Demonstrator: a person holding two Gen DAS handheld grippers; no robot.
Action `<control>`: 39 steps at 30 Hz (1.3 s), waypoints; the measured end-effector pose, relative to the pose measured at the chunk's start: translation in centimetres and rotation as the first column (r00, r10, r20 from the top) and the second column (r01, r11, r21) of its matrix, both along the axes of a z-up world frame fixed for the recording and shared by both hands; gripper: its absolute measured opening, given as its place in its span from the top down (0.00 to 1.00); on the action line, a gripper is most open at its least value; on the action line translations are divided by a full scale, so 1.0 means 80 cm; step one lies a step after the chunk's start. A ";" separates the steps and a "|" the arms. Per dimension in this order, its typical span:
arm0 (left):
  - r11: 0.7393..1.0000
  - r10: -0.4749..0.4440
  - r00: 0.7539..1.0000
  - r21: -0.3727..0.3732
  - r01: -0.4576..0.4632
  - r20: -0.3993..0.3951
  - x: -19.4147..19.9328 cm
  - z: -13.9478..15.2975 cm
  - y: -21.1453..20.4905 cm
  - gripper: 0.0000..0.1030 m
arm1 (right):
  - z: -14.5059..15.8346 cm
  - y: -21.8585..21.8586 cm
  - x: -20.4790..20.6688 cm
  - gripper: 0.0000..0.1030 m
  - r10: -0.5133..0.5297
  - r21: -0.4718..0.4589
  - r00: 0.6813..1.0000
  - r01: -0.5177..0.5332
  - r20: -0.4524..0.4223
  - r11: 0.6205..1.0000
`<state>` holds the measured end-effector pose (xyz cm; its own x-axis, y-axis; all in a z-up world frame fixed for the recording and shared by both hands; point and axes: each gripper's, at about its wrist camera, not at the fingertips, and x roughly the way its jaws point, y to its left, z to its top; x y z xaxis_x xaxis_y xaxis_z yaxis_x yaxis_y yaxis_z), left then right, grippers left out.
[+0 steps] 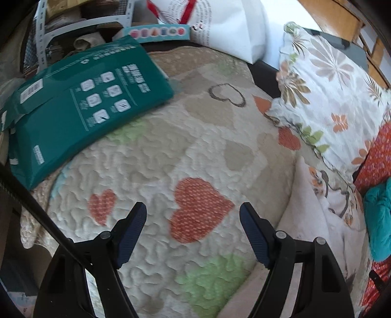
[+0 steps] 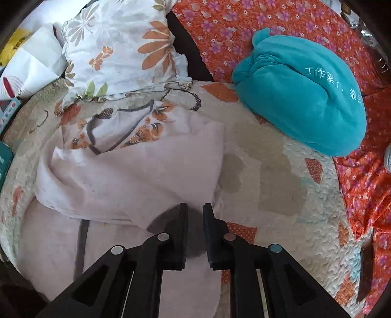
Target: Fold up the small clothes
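Low over quilt (image 1: 156, 156), left gripper (image 1: 193, 215) spread wide, right gripper (image 2: 195, 210) pinching pale garment (image 2: 136, 171).

Bed cover: a quilted cream blanket (image 1: 156, 156) with hearts is spread across the bed.
Sheet: an orange flowered sheet (image 2: 234, 27) is seen beyond.
Furniture: wooden frame (image 1: 342, 17) at the back.
Light: daylight.
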<state>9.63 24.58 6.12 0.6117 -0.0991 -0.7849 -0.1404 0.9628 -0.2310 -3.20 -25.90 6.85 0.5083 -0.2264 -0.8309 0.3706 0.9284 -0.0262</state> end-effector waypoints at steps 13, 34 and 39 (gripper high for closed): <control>0.996 -0.095 0.995 -0.001 0.095 -0.017 0.008 -0.004 -0.049 0.25 | 0.004 0.191 0.174 0.53 0.381 0.098 0.922 -0.386 0.070 0.917; 0.988 -0.145 0.989 -0.048 0.144 -0.017 0.019 0.001 -0.064 0.25 | -0.078 0.332 0.400 0.97 0.506 0.281 0.862 -0.479 -0.026 0.831; 0.991 -0.132 0.991 -0.007 0.131 -0.037 0.026 -0.006 -0.065 0.25 | -0.091 0.349 0.428 0.96 0.491 0.265 0.870 -0.463 -0.046 0.846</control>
<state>11.74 19.36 5.67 0.5636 -0.1807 -0.8060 -0.0212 0.9723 -0.2328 31.06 2.02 -0.42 0.4065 0.2316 -0.8838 -0.1121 0.9727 0.2034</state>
